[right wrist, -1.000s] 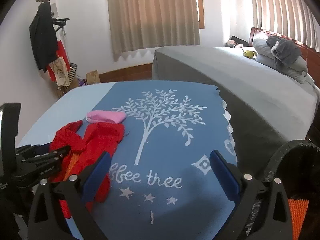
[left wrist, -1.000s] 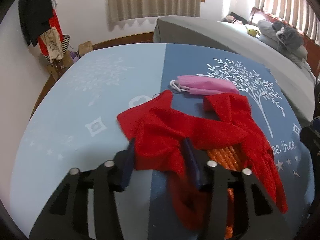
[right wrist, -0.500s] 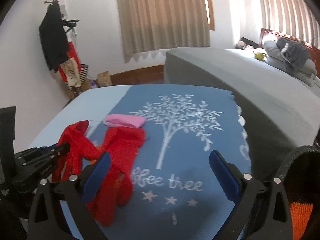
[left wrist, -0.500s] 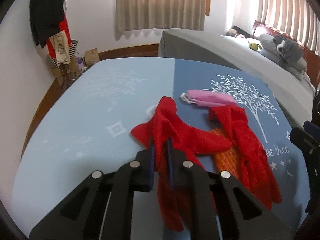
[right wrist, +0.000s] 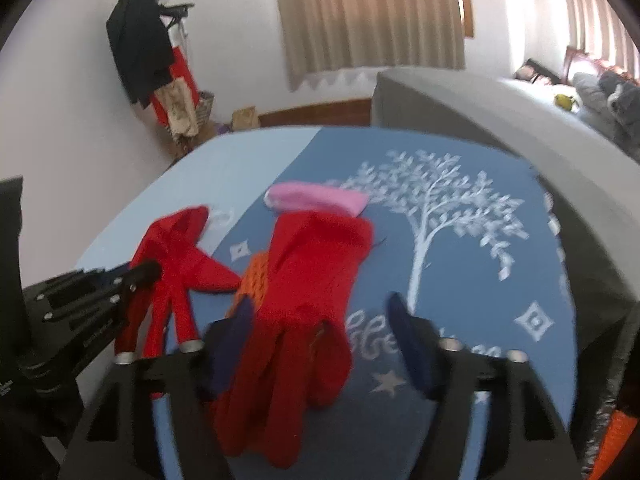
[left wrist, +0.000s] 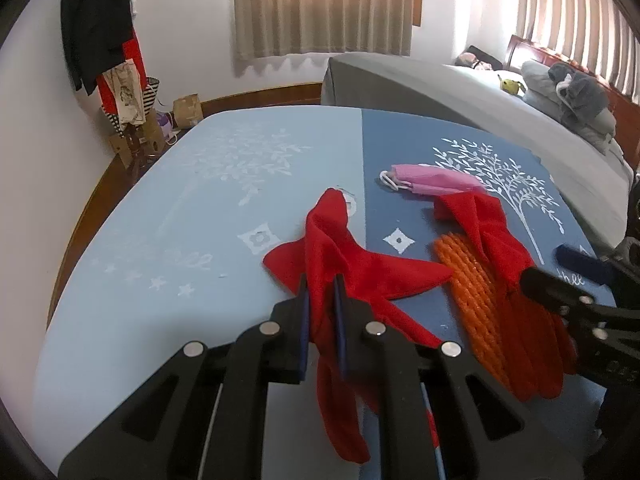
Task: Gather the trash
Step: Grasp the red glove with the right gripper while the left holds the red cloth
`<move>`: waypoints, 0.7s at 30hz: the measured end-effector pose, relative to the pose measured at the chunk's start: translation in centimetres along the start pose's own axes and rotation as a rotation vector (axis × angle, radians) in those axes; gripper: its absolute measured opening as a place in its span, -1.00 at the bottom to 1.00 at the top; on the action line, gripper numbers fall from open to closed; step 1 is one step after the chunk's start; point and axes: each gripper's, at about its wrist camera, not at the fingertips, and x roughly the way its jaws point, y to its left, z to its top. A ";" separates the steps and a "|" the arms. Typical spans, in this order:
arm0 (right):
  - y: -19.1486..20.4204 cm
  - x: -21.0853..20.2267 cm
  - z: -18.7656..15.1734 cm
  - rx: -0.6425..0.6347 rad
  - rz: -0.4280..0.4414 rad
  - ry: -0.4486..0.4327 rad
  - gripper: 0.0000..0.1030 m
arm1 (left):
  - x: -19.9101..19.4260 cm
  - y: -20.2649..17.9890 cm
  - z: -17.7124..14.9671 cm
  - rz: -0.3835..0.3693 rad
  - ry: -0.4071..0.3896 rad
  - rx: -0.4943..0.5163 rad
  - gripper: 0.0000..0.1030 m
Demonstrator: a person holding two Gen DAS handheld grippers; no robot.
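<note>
My left hand-held gripper (left wrist: 321, 312) is clenched on the nearer red glove (left wrist: 340, 264), pinching a raised fold of its fabric between the blue pads while the glove's fingers trail down toward me over the table (left wrist: 160, 240) (a two-tone blue cloth with white tree prints covers it). Taking that glove as my landmark: just to its right lies a second red glove (right wrist: 312, 292), its cuff pointing away from me, with a strip of orange knit (left wrist: 472, 280) showing along its near side. Beyond the second glove's cuff, touching it, is a folded pink face mask (left wrist: 432, 182) with white ear loops.

My right hand-held gripper (right wrist: 320, 344) is released, jaws spread wide and straddling the fingers of the second glove; I cannot tell whether the pads touch the fabric. In the left wrist view its tip sits over that glove's right edge.

Further back from the pinched glove stands a grey bed (left wrist: 460, 100), and a coat rack (left wrist: 100, 40) hangs to the far left.
</note>
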 end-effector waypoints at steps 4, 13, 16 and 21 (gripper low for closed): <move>-0.3 0.3 -0.4 0.022 0.058 0.031 -0.57 | 0.0 -0.2 -0.1 -0.007 0.001 0.006 -0.80; -2.7 -2.1 0.2 0.031 -0.051 -0.020 -0.76 | -0.6 -1.3 0.0 -0.040 -0.008 0.020 -0.79; -4.0 -3.0 0.3 0.050 -0.095 -0.035 -0.76 | -0.5 -2.0 0.0 -0.057 -0.005 0.035 -0.77; -5.4 -2.9 -0.2 0.064 -0.124 -0.016 -0.74 | -0.2 -3.1 -0.2 -0.067 0.003 0.051 -0.59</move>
